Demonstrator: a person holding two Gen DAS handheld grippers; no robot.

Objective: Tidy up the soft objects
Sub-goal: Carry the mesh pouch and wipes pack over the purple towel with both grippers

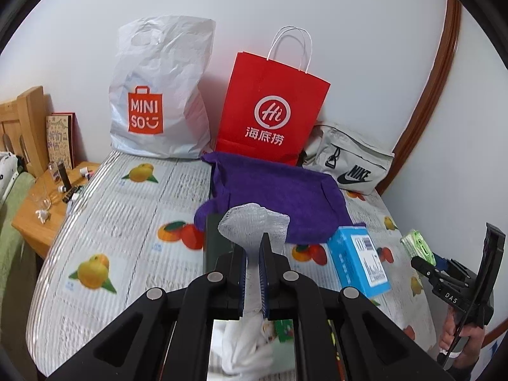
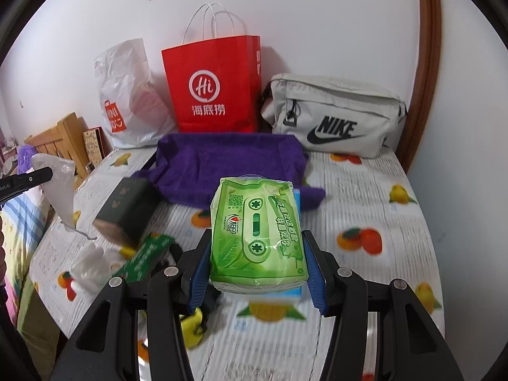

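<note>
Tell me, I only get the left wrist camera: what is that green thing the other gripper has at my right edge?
Observer: A green tissue pack printed like a cassette tape, clamped between the right gripper's blue pads.
Operator: And the dark thing hidden behind my gripper?
Observer: Behind your left gripper and its white foam net lies a dark green box with gold lettering, by the purple towel's corner.
Operator: Anything else I'm missing?
Observer: A green carton and a small yellow item lie on the fruit-print cover, nearer than that box.
</note>
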